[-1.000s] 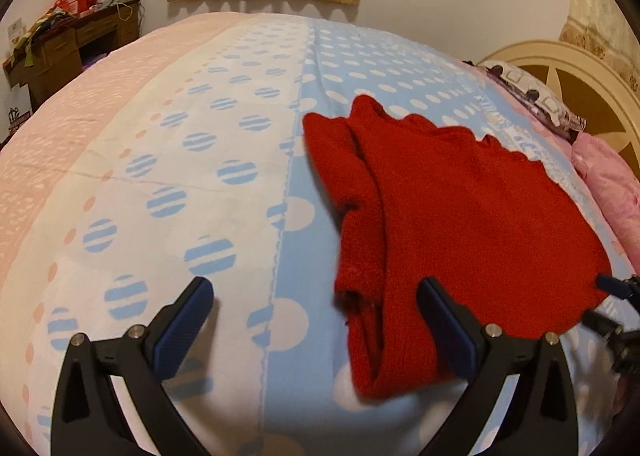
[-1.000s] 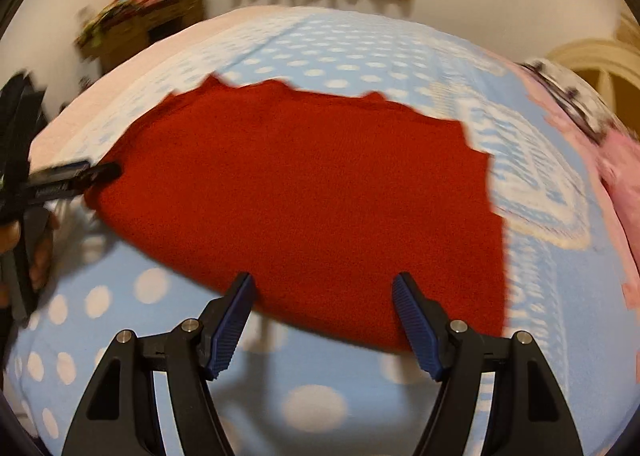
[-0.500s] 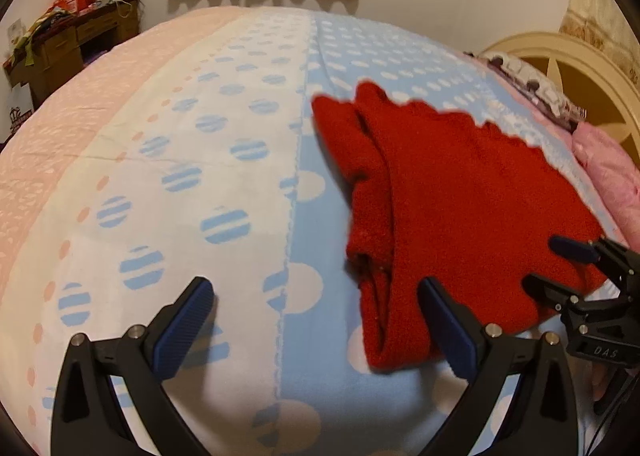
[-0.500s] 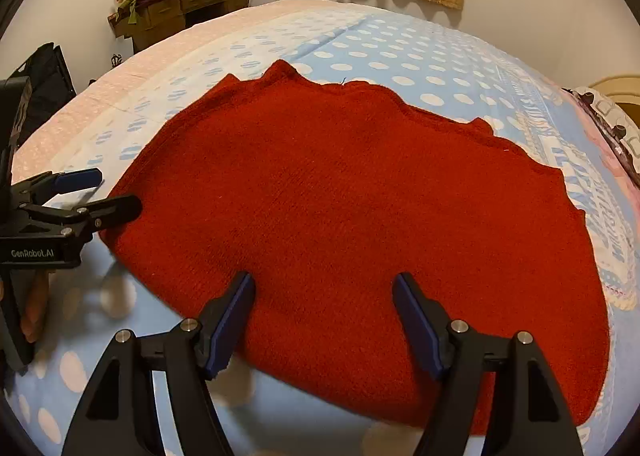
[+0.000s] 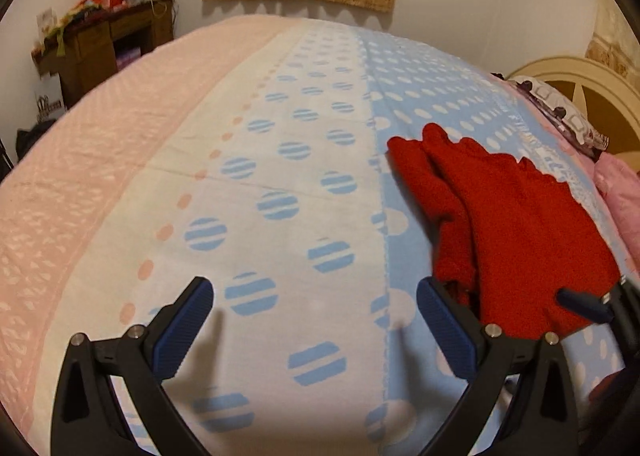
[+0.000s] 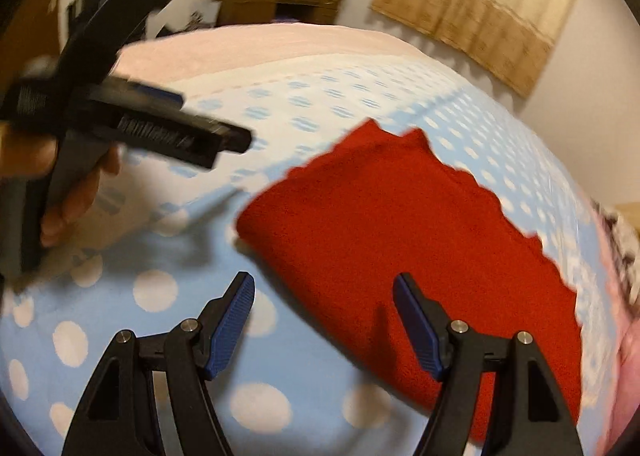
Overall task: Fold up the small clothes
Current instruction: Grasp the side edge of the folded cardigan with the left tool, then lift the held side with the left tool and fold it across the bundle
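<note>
My left tongs (image 5: 314, 318) spread wide, empty, above bed (image 5: 280, 176). Right tongs (image 6: 323, 320) likewise released. Red garment (image 6: 420, 240) lies on blue dotted half, seemingly folded; view blurred.

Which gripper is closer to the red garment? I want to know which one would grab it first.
The right gripper: its open fingers straddle the near edge of the red garment. The left gripper, also open, hangs over bare bedspread beside it.
</note>
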{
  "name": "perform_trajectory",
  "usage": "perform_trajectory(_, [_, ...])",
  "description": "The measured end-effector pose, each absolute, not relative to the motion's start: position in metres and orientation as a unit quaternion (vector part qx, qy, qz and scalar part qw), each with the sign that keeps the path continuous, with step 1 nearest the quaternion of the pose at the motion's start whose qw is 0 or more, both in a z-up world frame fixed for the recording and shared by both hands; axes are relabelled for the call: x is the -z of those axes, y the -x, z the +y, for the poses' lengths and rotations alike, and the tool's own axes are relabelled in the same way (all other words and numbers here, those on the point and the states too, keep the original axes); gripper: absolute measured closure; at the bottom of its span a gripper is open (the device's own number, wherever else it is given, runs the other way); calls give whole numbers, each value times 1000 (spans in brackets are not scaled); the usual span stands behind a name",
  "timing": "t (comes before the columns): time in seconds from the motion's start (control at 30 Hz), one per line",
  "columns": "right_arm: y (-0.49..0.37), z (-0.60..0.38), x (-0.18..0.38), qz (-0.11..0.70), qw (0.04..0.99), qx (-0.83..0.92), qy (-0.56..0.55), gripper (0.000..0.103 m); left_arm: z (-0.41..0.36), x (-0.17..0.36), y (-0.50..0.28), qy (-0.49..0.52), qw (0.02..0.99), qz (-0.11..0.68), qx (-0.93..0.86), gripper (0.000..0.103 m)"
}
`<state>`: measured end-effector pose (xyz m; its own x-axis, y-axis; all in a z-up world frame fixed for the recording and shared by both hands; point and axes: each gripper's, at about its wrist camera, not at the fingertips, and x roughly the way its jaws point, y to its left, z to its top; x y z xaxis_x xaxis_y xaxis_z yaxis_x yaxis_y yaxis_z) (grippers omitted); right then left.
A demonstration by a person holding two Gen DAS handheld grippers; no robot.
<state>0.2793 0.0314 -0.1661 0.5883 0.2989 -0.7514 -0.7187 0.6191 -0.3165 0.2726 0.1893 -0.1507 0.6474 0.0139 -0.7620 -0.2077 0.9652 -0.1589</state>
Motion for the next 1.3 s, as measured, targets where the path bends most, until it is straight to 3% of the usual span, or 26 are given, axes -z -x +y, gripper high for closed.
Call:
perform_trajectory(0.3, [-283, 65, 184, 293, 837, -264, 379, 31, 206, 147, -294, 191, 883, 428, -16, 0])
perform_trajectory(0.53, [-279, 64, 189, 287, 843, -256, 377, 51, 174, 138, -336, 194, 883, 419, 84, 0])
perform_trajectory(0.73, [-270, 68, 194, 269, 843, -247, 395, 54, 160, 158, -385, 207, 863, 450, 96, 1])
perform_trajectory(0.9, [-265, 72, 198, 255, 842, -241, 410, 57, 154, 163, -398, 221, 857, 452, 112, 10])
perform_trajectory(1.13, [-260, 73, 197, 250, 844, -238, 411, 59, 145, 164, -414, 187, 863, 457, 107, 35])
perform_trajectory(1.2, [-259, 74, 196, 251, 843, -240, 411, 68, 148, 167, -418, 202, 857, 458, 122, 71])
perform_trajectory(1.3, [-260, 74, 195, 252, 842, -241, 412, 79, 146, 169, -421, 205, 851, 464, 138, 83])
